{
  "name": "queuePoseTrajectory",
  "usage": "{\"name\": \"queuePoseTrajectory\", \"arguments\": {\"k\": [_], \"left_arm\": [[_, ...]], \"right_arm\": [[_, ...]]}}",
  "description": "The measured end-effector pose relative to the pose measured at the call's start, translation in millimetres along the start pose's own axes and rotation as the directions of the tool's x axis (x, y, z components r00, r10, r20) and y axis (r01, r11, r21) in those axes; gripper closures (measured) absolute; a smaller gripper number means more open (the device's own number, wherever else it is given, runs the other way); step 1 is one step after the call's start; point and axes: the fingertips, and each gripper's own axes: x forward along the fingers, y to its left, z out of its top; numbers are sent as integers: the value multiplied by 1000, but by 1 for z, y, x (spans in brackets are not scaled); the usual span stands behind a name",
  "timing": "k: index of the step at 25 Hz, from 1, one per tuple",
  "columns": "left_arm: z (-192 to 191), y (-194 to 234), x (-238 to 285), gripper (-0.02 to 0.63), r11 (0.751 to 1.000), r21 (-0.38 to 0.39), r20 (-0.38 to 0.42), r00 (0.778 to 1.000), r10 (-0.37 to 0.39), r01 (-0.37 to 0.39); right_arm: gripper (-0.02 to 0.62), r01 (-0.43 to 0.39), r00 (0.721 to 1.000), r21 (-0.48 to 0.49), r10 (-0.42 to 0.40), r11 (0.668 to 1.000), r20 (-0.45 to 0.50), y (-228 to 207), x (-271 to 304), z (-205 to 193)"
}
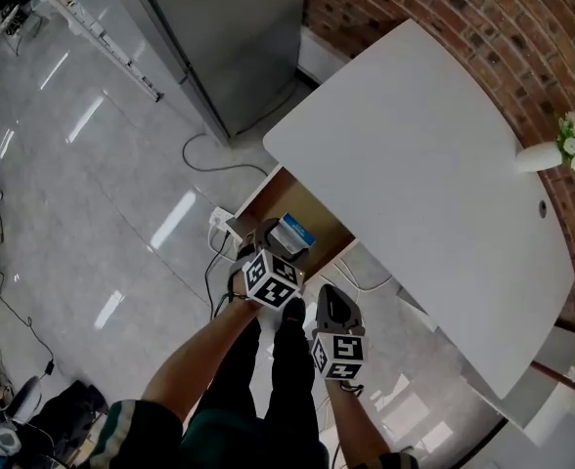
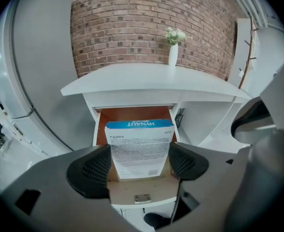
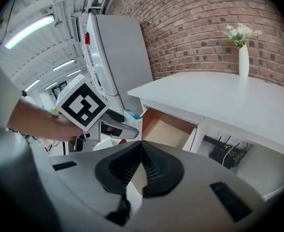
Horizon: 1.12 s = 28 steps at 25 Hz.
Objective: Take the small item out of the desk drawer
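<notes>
Head view: your left gripper (image 1: 260,247) sat at the outer end of the open, brown-lined wooden drawer (image 1: 302,203) under the white curved-top desk (image 1: 415,154). It was holding the small white cardboard box (image 1: 293,234) with the blue band. The right gripper (image 1: 331,299) hung just beside it, touching neither box nor drawer.

Left gripper view: both ribbed black pads (image 2: 91,170) pressed the box's (image 2: 139,151) side edges, so it was clamped, label facing the camera, over the drawer's front part. I couldn't tell whether the box had cleared the drawer floor. My call: lift straight up before pulling toward you and keep the squeeze steady. The pads only caught the near half, so watch for tipping. Nothing else showed in the visible part of the drawer (image 2: 132,114), just brown walls and a pale floor.

Right gripper view: the jaws were closed on each other with nothing between them. The drawer (image 3: 168,129) looked bare there too. The box (image 3: 131,120) showed at its left front corner.
</notes>
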Motion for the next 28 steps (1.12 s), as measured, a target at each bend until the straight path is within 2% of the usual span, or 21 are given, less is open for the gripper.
{"name": "queuePoseTrajectory", "arguments": {"k": [9,18,22,28], "left_arm": [[26,-15,-66,209,1000,22,63,998,0,-2],[54,-20,-150,210,999,44,125,992,-7,1],[78,-10,-178,210,998,50,190,982,19,-29],[128,17,-228,210,994,60,294,954,66,-88]], "right_arm": [[572,-9,999,-35,10,999,40,12,-37,41],[571,11,995,-66,-5,998,96,30,-87,100],[571,26,989,-42,-19,999,149,28,-97,126],[572,12,962,-80,10,997,272,41,-117,192]]}}
